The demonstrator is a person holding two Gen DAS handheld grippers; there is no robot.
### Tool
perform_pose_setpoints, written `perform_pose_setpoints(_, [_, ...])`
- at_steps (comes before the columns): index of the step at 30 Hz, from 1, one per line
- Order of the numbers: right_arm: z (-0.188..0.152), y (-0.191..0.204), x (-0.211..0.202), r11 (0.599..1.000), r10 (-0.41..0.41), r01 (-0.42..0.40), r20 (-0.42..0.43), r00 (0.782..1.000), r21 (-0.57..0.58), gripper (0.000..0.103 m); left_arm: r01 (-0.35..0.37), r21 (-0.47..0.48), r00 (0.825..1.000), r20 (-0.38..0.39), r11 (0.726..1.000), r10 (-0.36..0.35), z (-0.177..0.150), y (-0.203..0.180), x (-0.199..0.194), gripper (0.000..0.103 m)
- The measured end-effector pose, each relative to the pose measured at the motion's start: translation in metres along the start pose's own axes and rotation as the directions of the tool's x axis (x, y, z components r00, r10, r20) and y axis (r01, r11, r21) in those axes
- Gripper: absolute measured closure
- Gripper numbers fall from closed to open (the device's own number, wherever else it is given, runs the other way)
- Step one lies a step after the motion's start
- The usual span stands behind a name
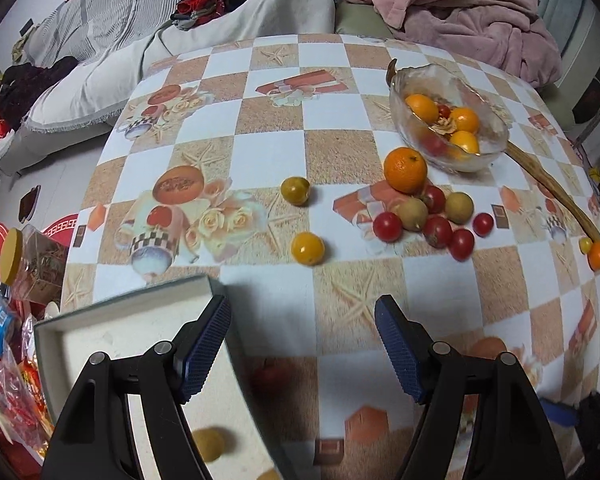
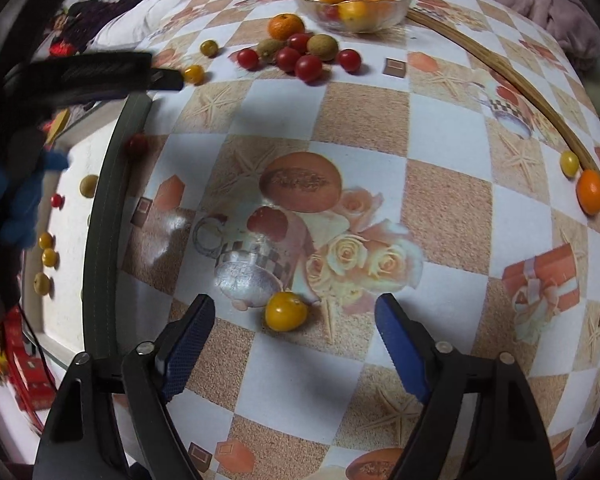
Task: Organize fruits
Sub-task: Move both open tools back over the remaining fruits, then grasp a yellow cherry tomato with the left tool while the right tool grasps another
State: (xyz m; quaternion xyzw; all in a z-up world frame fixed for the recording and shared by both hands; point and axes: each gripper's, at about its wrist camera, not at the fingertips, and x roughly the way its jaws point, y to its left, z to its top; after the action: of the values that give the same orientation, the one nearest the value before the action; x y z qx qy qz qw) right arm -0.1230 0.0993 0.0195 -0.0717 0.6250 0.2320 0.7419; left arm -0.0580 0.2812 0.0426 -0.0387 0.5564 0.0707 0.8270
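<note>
Yellow fruit [image 2: 286,311] on tablecloth between wide-spread right fingers [image 2: 190,344], untouched; left fingers [image 1: 206,344] wide, empty.

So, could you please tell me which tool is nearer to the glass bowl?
Left. The left tool faces the glass bowl beyond the loose fruit; the right tool sees it at the table's far end.

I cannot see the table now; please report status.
Both hand-held grippers, left and right, open, empty. Yellow fruit just ahead of right one. Nothing blocking it.
</note>
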Motion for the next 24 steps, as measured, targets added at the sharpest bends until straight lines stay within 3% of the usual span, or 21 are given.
perform_pose_setpoints(8, [-0.001,0.014,0.006,0.998,-0.014,0.014,-0.004,1.0,-0.068,0.021,-0.025,-0.002,1.0,-0.016,1.0,0.025,0.021,-0.003,0.034,0.027])
perform_pose_setpoints(14, [-0.009,0.026,0.012,0.987,-0.082,0.082,0.008,0.997,-0.14,0.032,-0.023,0.009,0.999,-0.03,1.0,0.024,0.021,-0.008,0.047,0.029])
perform_pose_setpoints(16, [-0.012,0.031,0.012,0.98,-0.105,0.106,0.018,0.994,-0.169,0.039,0.0,0.004,1.0,-0.028,1.0,0.001,0.022,-0.009,0.047,0.037])
perform_pose_setpoints(22, [-0.017,0.037,0.01,0.972,-0.111,0.117,0.039,0.993,-0.204,0.076,0.024,-0.001,1.0,-0.017,1.0,-0.024,0.023,-0.013,0.045,0.055])
perform_pose_setpoints(24, [-0.018,0.033,0.008,0.98,-0.083,0.087,0.033,0.996,-0.18,0.079,0.026,0.002,1.0,-0.005,1.0,-0.026,0.023,-0.014,0.044,0.071])
